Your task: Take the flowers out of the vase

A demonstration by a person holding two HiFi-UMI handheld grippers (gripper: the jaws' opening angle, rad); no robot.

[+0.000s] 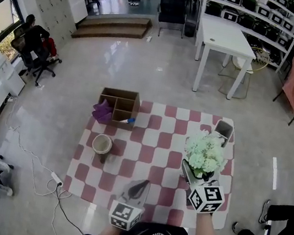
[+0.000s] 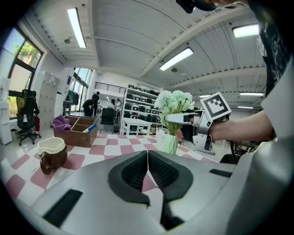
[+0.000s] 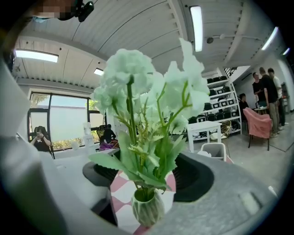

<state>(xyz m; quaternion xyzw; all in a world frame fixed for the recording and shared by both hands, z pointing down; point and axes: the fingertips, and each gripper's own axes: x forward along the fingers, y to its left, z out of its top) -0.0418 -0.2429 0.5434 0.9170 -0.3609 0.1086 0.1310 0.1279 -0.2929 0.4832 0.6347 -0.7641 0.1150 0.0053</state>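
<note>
Pale green flowers (image 1: 206, 152) stand in their vase (image 3: 148, 209), right on the checked cloth (image 1: 154, 143). The right hand-held gripper (image 1: 198, 176) gapes around the stems without touching them. The left hand-held gripper (image 2: 147, 159) is closed on nothing.

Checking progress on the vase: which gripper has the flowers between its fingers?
The right gripper: its fingers stand apart on either side of the flowers. The left gripper has its fingers shut, empty.

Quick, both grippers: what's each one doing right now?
Left gripper: jaws shut, empty.
Right gripper: jaws open, flowers between them, not gripped.
</note>
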